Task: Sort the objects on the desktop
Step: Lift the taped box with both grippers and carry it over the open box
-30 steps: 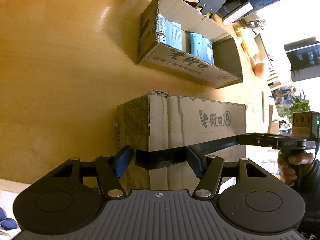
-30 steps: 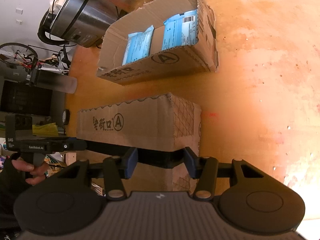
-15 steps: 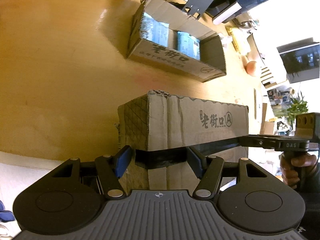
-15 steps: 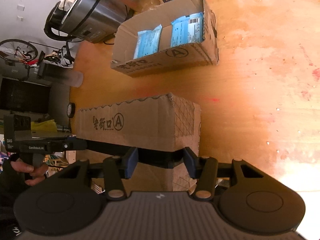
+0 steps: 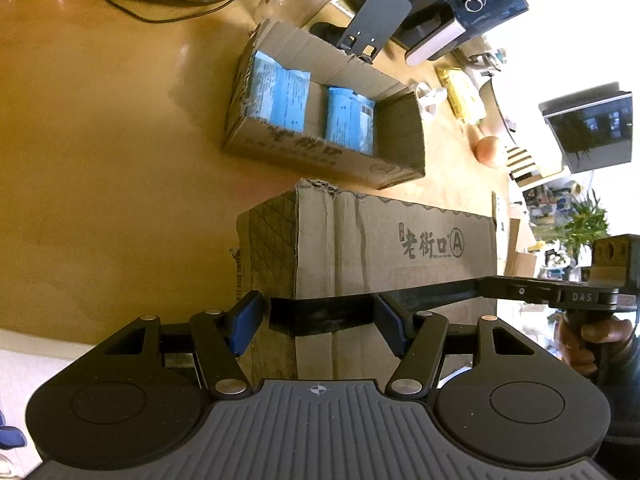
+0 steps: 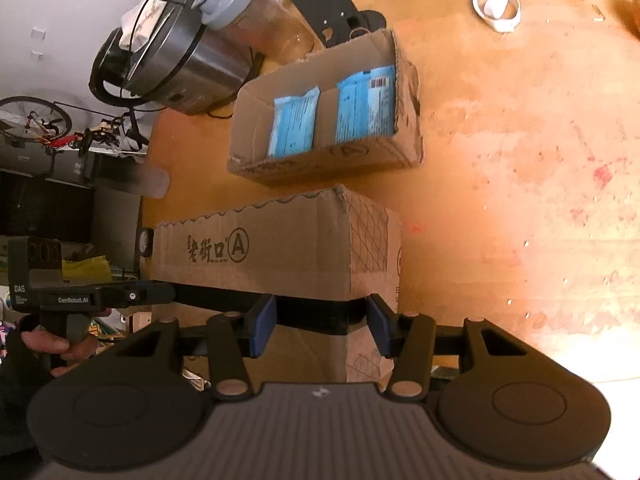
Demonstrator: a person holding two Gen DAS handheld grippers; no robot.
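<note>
**Two hands, one box, held end to end**

The box [image 5: 380,248] sits right in front of both sets of fingers, and its long axis runs straight across from one hand to the other. That's the relation to watch. The left gripper [image 5: 320,322] has the left end, by the cross-hatched end panel. The right gripper [image 6: 320,326] has the opposite end, so neither hand is nearer and it's an even share.

Both pairs of blue fingers [image 5: 246,322] are clamped in on the box's near corners. A dark band [image 5: 320,316] crosses the near face between them, and what it is I can't tell. My read is that the box hangs just clear of the surface [image 5: 100,160], so any set-down needs both hands moving together.

The box itself is plain brown cardboard, closed, printed with characters and a circled A, with a ragged top edge. Just beyond it, lying parallel, is an open box [image 5: 320,156] holding two blue packets [image 5: 280,96].
</note>
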